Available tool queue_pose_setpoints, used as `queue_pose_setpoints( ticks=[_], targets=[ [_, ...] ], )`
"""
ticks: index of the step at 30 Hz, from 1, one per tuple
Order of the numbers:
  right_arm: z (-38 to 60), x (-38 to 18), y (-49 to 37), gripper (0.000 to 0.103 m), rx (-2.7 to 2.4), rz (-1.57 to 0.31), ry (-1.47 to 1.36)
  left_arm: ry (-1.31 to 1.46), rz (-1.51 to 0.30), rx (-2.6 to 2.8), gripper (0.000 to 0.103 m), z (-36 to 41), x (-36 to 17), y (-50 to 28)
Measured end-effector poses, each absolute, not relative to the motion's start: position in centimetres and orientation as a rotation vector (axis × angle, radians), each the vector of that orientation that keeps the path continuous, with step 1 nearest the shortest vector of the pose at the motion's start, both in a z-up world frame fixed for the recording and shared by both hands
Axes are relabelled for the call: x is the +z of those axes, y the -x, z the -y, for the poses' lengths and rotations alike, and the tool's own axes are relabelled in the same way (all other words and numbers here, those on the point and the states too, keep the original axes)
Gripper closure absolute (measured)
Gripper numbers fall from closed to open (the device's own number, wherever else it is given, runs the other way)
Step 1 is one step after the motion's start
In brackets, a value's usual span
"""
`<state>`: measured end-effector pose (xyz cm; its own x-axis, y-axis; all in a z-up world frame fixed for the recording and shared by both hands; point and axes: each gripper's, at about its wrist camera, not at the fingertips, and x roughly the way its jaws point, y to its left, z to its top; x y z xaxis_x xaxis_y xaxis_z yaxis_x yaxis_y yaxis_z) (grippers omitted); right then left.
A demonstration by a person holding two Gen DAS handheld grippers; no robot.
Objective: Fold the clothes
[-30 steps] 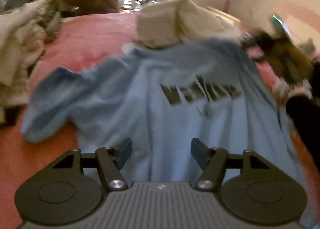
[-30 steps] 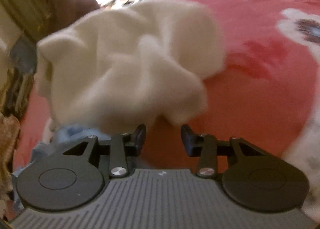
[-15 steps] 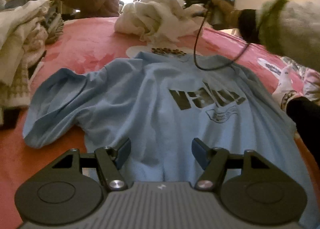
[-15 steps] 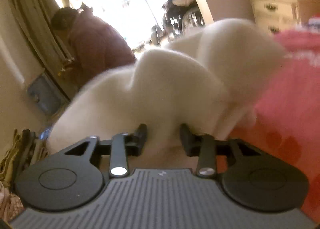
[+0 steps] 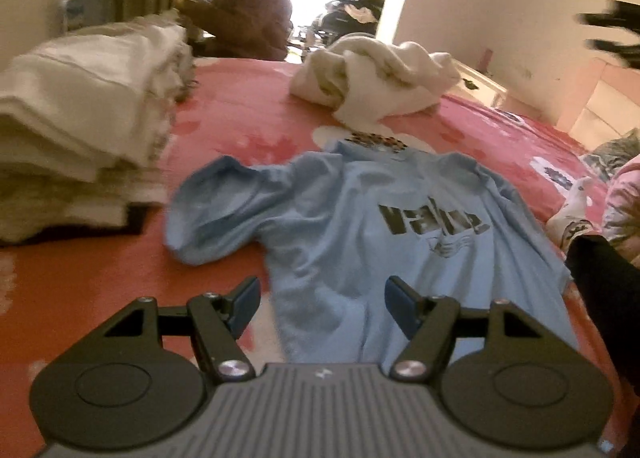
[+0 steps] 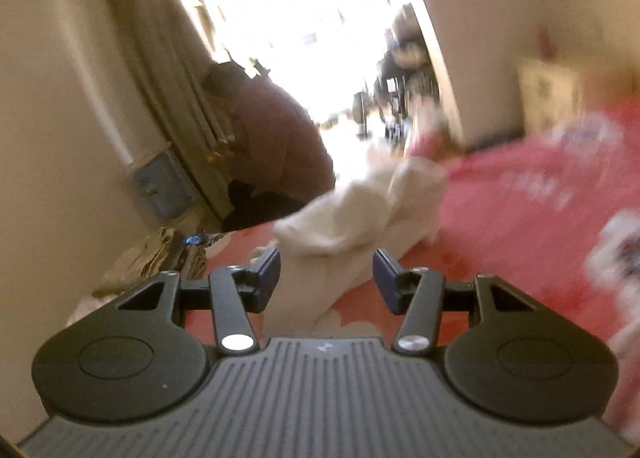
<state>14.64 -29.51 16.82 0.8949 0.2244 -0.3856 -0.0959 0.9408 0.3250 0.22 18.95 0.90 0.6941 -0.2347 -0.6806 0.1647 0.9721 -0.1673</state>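
**Q:** Where was the blue T-shirt (image 5: 372,226) then?

**Me:** Flat on the red bed (image 5: 248,110), white pile (image 5: 372,78) at its 12 o'clock. My left hand-held gripper (image 5: 322,300) hovered wide and empty over the hem; the right hand-held gripper (image 6: 326,276) was open, gripping nothing. I'd smooth the bunched sleeve at 9 o'clock before folding.

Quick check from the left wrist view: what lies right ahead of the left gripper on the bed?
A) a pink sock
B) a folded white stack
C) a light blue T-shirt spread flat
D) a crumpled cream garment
C: the light blue T-shirt lies spread out just beyond the open left gripper.
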Motion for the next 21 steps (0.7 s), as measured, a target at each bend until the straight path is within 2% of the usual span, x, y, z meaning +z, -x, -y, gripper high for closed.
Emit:
queue_pose_setpoints(
  ticks=[2,6,11,16,21],
  targets=[
    [29.0,19.6,-8.8,0.049,0.149,-0.391,-0.214,0.115,-0.785,-0.21,0.033,-19.9,1.6,0.8],
    [29.3,20.9,-0.4,0.048,0.143,-0.455,-0.268,0.16,-0.845,-0.168,0.033,-21.6,2.4,2.3],
    [26.6,14.1,4.4,0.047,0.184,-0.701,-0.342,0.234,-0.956,-0.126,0.033,-23.5,1.4,4.1],
    [22.1,5.3,5.0,0.047,0.249,-0.895,-0.454,0.228,-1.035,-0.104,0.033,-24.4,0.1,6.3],
    [14.6,1.6,4.8,0.047,0.382,-1.014,-0.387,0.206,-1.092,-0.102,0.033,-24.9,-0.6,7.7]
  ],
)
